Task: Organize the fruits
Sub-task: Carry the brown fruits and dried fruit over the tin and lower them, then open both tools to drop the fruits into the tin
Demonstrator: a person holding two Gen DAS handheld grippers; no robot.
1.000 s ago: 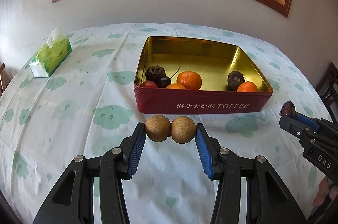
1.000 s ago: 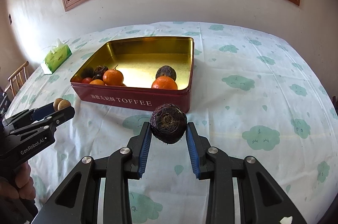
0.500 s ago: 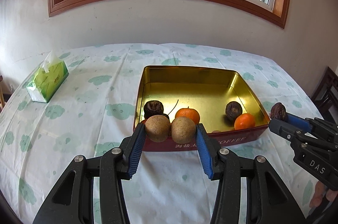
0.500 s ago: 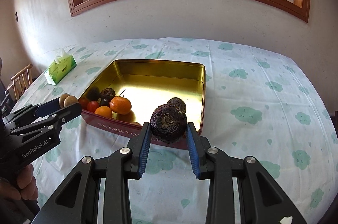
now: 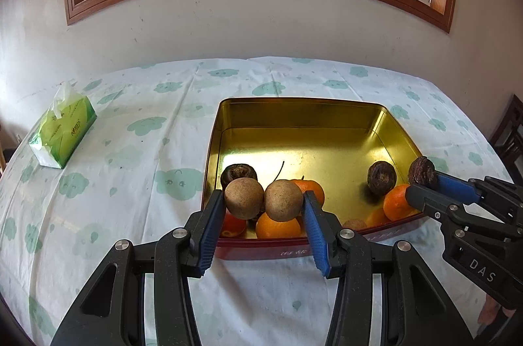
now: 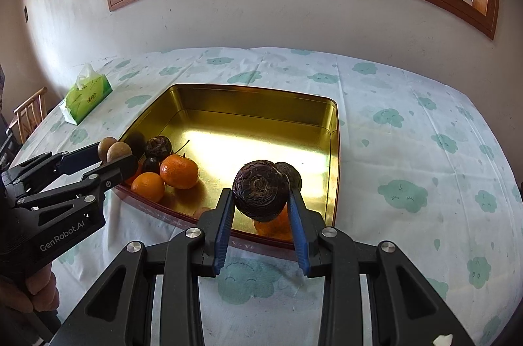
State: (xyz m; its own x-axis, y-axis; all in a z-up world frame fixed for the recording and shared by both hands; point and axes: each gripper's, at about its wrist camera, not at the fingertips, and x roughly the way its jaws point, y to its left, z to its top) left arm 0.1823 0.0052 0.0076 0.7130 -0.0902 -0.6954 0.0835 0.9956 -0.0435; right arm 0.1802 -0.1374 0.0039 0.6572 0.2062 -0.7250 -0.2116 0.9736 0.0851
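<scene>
My left gripper [image 5: 263, 204] is shut on two round brown fruits [image 5: 282, 199], held side by side above the near left corner of the red toffee tin [image 5: 294, 251]. My right gripper [image 6: 261, 199] is shut on a dark wrinkled fruit [image 6: 260, 189], held above the tin's near right rim [image 6: 336, 150]. The tin has a gold inside and holds oranges [image 6: 179, 171], a red fruit [image 5: 232, 225] and dark fruits [image 5: 381, 177] along its near side. Each gripper shows in the other's view: the right one [image 5: 423, 181] and the left one [image 6: 114, 154].
A green tissue pack [image 5: 62, 132] lies on the cloud-print tablecloth [image 5: 130, 150] at the far left. A wooden chair [image 6: 27, 114] stands past the table's left edge. A wall and window are behind the table.
Both grippers have risen and moved forward with their fruits, from in front of the tin to above its near edge.
</scene>
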